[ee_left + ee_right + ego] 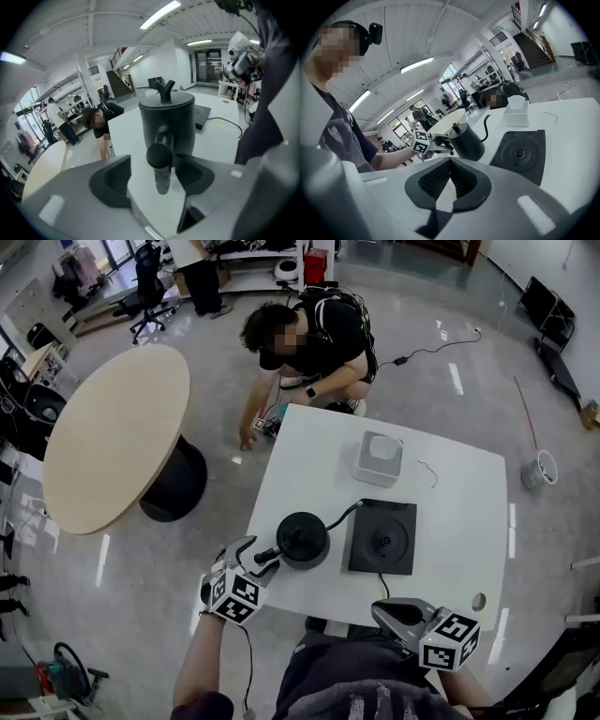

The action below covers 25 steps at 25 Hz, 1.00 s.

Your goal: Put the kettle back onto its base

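White table [459,512] carries everything. Black square base [382,537] sits mid-table with nothing on it; the kettle [302,540] stands upright just beside it on the table (left of it in the head view, not on it). White box [379,458] sits behind the base. Left gripper [261,557] has its jaws wide, either side of the kettle handle [160,157], pads not pressing. Right gripper [382,608] is at the near table edge, jaws together, nothing between them.
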Each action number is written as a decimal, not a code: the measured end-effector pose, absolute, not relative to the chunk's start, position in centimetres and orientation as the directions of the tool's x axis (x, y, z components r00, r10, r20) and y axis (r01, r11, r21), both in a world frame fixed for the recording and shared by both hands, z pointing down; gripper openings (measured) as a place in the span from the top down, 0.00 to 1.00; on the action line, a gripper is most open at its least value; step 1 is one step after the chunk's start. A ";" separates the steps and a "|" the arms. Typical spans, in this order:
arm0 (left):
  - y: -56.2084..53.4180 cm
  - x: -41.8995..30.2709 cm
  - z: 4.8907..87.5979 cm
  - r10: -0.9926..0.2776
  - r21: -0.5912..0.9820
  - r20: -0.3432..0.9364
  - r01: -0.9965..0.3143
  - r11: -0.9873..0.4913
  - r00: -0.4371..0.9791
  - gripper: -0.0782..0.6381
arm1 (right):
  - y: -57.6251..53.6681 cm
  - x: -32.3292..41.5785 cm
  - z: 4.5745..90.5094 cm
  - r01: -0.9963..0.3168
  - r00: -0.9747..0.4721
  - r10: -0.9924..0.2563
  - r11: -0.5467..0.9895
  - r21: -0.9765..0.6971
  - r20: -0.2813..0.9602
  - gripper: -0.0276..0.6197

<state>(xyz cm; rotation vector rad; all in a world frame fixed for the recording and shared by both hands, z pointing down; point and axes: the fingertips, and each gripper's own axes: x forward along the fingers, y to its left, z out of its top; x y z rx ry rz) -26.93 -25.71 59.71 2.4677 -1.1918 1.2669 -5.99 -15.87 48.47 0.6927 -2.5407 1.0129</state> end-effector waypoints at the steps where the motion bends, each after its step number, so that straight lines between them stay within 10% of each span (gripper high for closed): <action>1: -25.8 -26.7 60.2 -0.572 -0.214 0.741 -0.684 -0.698 0.351 0.53 | -15.9 -5.7 48.5 -0.553 -0.827 -0.327 0.623 -0.554 0.458 0.96; 5: -25.5 -25.0 61.5 -0.477 -0.107 0.751 -0.630 -0.769 0.456 0.79 | -16.0 -4.5 48.9 -0.581 -0.810 -0.360 0.595 -0.556 0.462 0.96; 25: -24.7 -22.4 58.3 -0.547 0.034 0.620 -0.715 -0.698 0.563 0.80 | -12.5 -2.3 45.7 -0.655 -0.756 -0.455 0.538 -0.531 0.471 0.96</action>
